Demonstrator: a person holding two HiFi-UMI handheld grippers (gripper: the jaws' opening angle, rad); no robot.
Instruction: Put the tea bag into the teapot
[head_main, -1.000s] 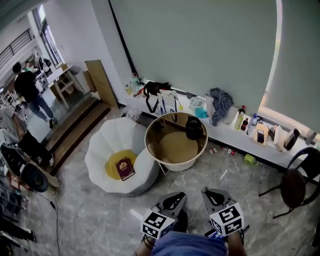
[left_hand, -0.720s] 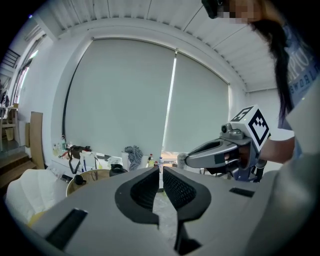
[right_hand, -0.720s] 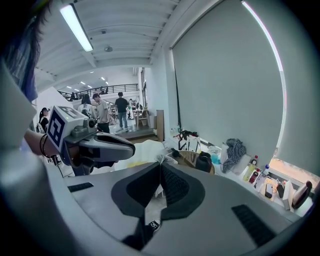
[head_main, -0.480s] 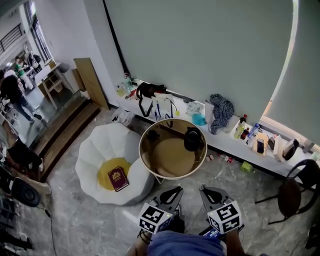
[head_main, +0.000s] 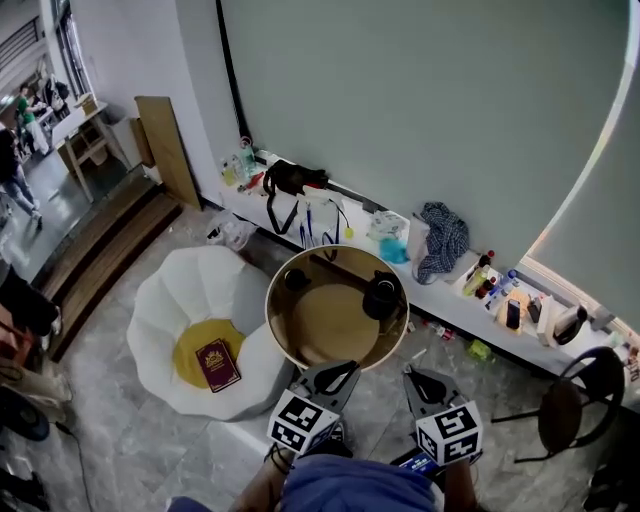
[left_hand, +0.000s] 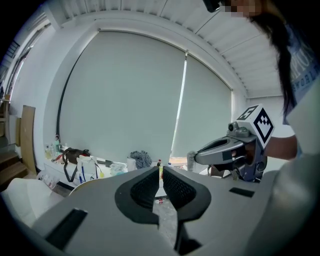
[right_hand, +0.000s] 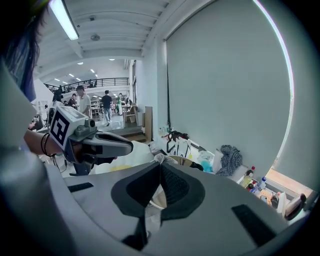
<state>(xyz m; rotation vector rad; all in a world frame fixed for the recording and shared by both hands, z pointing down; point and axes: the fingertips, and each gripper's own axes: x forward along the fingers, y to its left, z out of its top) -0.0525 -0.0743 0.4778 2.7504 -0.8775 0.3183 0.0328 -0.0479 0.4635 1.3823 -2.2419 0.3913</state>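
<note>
tea bag (right_hand: 159, 158) juts forward from right gripper (right_hand: 160, 166) | teapot (head_main: 383, 297) upright — spout unclear

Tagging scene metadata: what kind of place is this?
Probably a lounge corner staged in a big open workspace: a round table with a black teapot, a white petal-shaped floor chair, and a cluttered ledge under a huge roller blind.

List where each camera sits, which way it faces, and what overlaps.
Head view: on the person's head, facing steeply down at the round table and teapot; left gripper, right gripper and the person's shirt show.
Left gripper view: on the left gripper, facing along its jaws toward the ledge; right gripper shows at right.
Right gripper view: on the right gripper, facing round table and ledge; left gripper shows at left.
Shared: all three catch the blue cloth on the ledge.
</note>
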